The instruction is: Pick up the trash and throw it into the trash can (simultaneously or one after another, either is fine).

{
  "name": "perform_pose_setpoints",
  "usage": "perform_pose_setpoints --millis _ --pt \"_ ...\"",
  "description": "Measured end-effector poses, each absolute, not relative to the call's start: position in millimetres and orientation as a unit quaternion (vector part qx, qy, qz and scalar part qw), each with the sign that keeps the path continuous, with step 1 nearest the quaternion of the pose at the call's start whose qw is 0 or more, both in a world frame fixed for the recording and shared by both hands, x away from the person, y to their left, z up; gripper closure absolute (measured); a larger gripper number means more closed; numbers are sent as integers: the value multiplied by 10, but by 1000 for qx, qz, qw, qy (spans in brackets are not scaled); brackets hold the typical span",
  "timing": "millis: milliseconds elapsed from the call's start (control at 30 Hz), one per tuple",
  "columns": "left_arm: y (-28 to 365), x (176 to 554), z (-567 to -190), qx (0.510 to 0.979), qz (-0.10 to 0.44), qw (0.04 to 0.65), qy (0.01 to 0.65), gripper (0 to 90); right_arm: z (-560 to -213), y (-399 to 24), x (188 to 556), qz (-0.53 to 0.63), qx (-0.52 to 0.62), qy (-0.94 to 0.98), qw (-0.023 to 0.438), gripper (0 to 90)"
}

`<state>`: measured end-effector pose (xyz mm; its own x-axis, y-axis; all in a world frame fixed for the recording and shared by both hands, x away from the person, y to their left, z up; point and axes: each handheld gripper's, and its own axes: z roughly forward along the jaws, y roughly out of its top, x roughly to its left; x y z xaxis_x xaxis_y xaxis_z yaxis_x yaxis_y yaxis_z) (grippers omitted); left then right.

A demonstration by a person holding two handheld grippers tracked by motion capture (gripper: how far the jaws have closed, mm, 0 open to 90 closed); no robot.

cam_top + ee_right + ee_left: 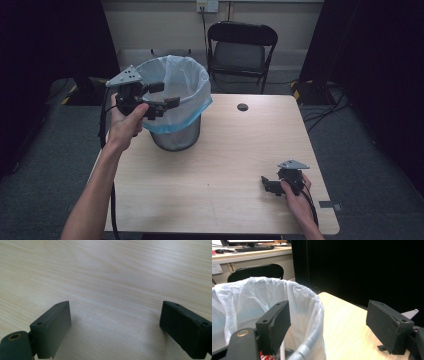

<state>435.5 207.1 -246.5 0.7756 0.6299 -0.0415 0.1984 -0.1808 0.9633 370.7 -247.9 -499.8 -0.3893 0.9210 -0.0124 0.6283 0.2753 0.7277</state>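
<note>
Up at the far left of the pale wooden bench (pixel 220 165), a round metal-mesh waste bin (pixel 176 137) stands upright, lined with a thin translucent white-blue plastic bag (pixel 186 85) whose top is folded down over the rim. The liner looks light, soft and slippery, likely to crumple, slide or tear under a hard pinch; the folded cuff at the rim, where the film is backed by the wire edge, seems the safest place to take hold. The bin itself appears stiff and light enough to shift if tugged sideways. The left gripper (pixel 165 96) hangs at the rim, jaws spread, one inside the bag's mouth and one outside it, with the rim between them and nothing pinched yet. Something red lies low inside the bin, too hidden to identify. Well apart, the right gripper (pixel 268 183) rests low over the bench's near right corner, jaws spread and empty. A black folding chair (pixel 242 50) stands beyond the bench.
</note>
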Motion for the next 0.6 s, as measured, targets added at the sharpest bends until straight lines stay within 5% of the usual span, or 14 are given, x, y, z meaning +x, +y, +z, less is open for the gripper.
perform_pose_setpoints --millis 600 --pt "1924 3900 -2726 765 167 570 250 171 -4998 -2479 3707 327 505 767 224 94"
